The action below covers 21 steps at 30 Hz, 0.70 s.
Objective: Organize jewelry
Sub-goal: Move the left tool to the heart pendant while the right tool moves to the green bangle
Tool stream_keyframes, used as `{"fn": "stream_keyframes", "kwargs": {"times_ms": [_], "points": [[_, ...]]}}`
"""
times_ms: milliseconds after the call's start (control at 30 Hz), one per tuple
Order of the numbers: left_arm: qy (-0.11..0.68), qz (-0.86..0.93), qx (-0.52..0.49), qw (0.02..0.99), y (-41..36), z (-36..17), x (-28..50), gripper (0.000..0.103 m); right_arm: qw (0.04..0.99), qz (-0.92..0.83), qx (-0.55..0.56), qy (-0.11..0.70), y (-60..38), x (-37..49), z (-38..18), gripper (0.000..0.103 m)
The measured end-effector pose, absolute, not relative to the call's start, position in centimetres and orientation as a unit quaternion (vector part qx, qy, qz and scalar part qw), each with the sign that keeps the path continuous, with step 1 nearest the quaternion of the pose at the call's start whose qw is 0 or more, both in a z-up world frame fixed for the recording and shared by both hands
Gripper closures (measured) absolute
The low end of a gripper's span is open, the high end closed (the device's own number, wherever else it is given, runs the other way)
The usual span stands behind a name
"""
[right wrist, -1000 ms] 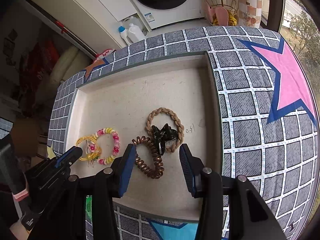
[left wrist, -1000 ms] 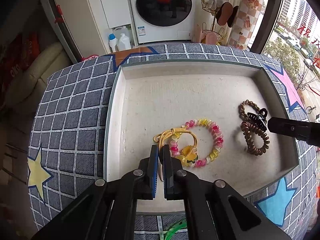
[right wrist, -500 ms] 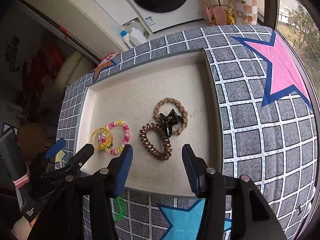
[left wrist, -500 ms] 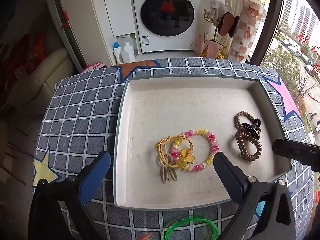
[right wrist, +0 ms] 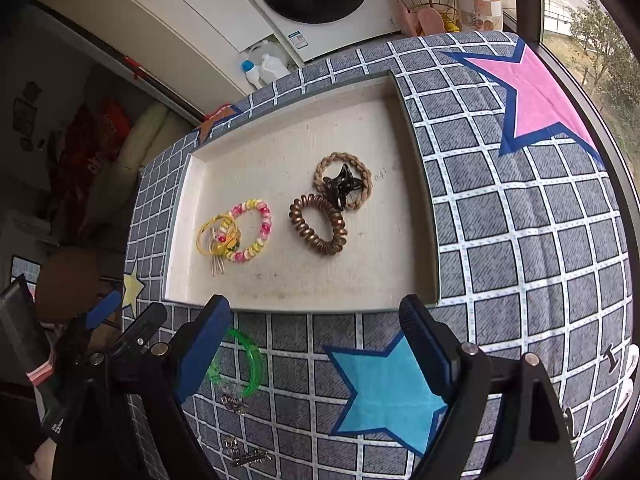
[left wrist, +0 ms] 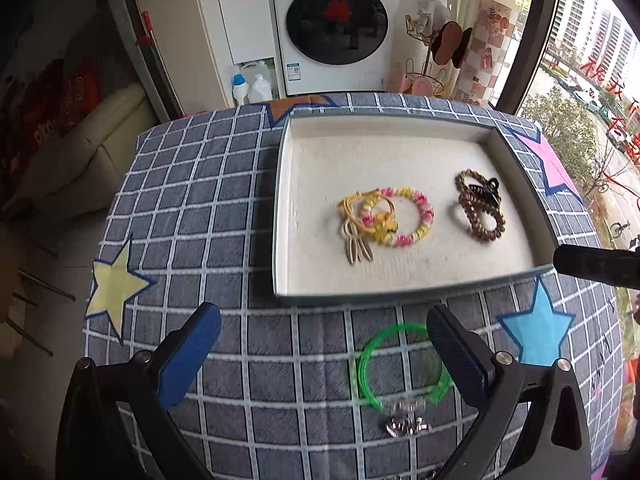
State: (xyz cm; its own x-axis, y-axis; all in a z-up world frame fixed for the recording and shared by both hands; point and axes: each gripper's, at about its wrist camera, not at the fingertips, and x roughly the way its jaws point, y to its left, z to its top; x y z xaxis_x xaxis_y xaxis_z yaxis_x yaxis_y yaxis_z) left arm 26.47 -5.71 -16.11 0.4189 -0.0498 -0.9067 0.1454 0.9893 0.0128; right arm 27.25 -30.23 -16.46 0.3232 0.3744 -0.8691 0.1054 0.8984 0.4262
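Note:
A cream tray (left wrist: 282, 216) (right wrist: 416, 184) lies on the checked cloth. In it are a yellow hair tie (left wrist: 354, 208) (right wrist: 212, 232), a pink and yellow bead bracelet (left wrist: 416, 216) (right wrist: 260, 232), a brown coil tie (left wrist: 480, 216) (right wrist: 318, 230), a braided tie (right wrist: 362, 178) and a black claw clip (left wrist: 486, 192) (right wrist: 340, 186). A green bangle (left wrist: 400, 368) (right wrist: 250, 364) with a silver charm (left wrist: 406, 426) lies on the cloth in front of the tray. My left gripper (left wrist: 324, 354) is open and empty, just above the bangle. My right gripper (right wrist: 316, 356) is open and empty in front of the tray.
Small silver pieces (right wrist: 244, 456) lie on the cloth near the front edge. The right gripper's tip (left wrist: 596, 266) shows at the right of the left view. A washing machine (left wrist: 336, 28) and a rack (left wrist: 436, 56) stand beyond the table.
My left gripper opened, let go of the yellow hair tie in the tray, and drew back over the green bangle. My right gripper drew back and opened wider.

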Motion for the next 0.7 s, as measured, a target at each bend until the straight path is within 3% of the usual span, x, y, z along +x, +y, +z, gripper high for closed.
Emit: {"fn": "stream_keyframes", "kwargs": {"times_ms": [367,700], "points": [[0.582,-0.070,0.051,0.808,-4.5,-17.1,18.0,0.000,0.758,0.080,0.197,0.617,-28.5,22.3,-18.2,0.014],[0.620,-0.068,0.028,0.781,-3.3,-17.7,15.2,0.000,0.746,0.082,0.164,0.640,-26.2,18.7,-19.4,0.014]]}}
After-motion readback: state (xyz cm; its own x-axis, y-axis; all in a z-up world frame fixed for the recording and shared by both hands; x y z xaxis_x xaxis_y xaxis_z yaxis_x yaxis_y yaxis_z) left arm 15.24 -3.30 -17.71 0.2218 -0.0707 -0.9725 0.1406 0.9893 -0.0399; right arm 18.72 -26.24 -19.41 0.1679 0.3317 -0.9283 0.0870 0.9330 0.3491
